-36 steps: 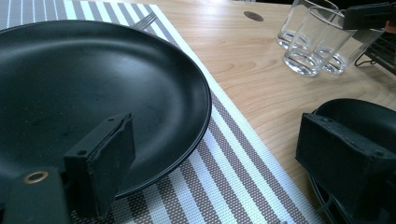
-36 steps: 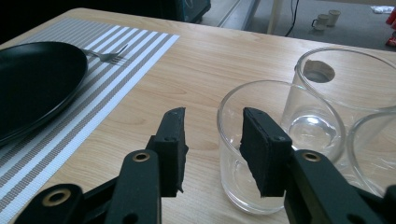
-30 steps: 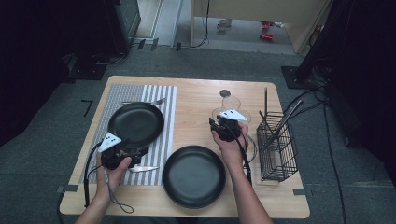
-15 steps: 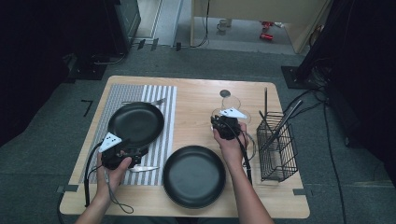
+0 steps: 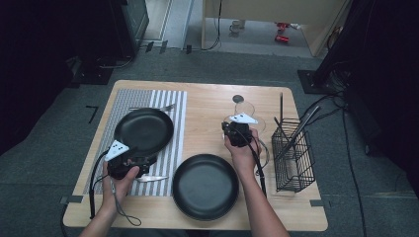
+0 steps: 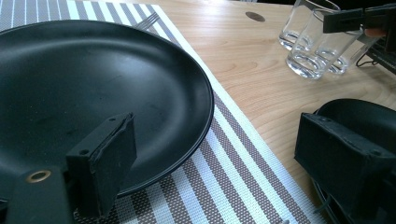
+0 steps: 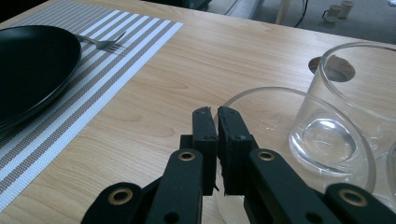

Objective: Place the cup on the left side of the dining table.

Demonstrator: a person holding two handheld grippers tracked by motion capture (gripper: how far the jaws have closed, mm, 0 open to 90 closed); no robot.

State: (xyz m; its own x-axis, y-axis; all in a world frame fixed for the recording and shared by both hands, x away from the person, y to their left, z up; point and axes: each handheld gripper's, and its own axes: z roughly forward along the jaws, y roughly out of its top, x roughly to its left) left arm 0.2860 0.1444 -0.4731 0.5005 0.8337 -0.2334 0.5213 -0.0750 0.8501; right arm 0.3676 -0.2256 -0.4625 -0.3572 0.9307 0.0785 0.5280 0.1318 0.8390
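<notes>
Black right gripper (image 7: pixel 217 116) jaws closing on glass (image 7: pixel 280 135) rim | level

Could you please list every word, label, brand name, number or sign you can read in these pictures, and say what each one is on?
There is no readable text in these pictures.
Round black plate on the striped mat: no marks.
Second round black plate on the bare wood: no marks.
Clear drinking glasses: no print.
Black wire basket: no label.
Red object on the floor beyond the table: too small and blurred to read.
</notes>
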